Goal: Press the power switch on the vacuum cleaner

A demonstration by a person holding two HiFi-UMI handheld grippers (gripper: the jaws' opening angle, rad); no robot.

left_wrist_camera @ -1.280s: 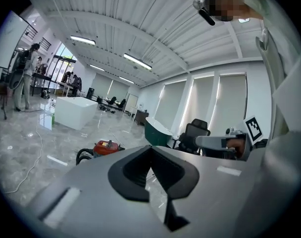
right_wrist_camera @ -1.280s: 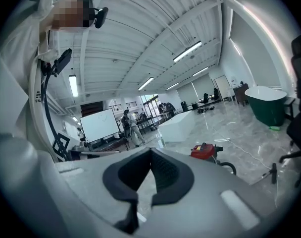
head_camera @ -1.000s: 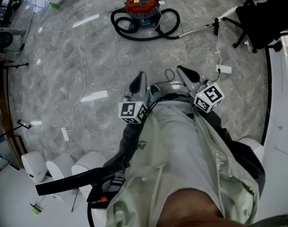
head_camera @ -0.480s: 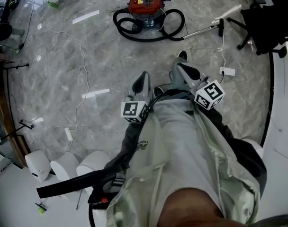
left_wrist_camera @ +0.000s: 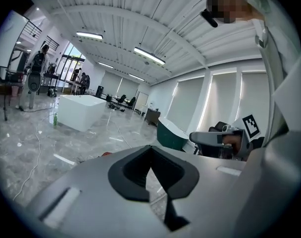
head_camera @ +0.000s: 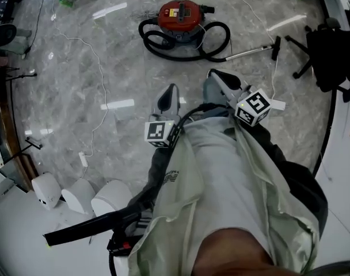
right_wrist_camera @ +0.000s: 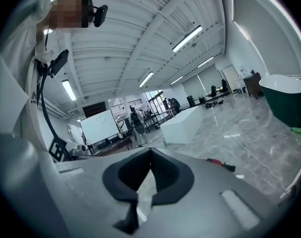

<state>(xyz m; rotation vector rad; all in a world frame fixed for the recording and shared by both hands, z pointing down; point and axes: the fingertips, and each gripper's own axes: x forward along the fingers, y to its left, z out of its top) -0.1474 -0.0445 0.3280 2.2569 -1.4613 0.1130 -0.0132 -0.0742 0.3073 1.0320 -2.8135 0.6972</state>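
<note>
So, the vac (head_camera: 179,11) sits on the floor (head_camera: 134,79) at the far end of the head view, well apart from both grippers. It has a red top and dark body, w/ a black hose (head_camera: 151,41) looped round it and a metal wand (head_camera: 250,52) trailing off to the right. The switch is too small to pick out from here; prob on the red top. My read: the canister is rigid plastic, heavyish and may roll on this glossy floor if shoved sideways. So press straight down w/ one closed tip, no grabbing needed. The hose looks soft and is a snag risk on approach. L gripper (head_camera: 170,91) and R gripper (head_camera: 216,78) are held close to the person's body, each w/ jaws together and nothing between them, pointing roughly toward the vac. A chair (head_camera: 333,45) stands far right.
</note>
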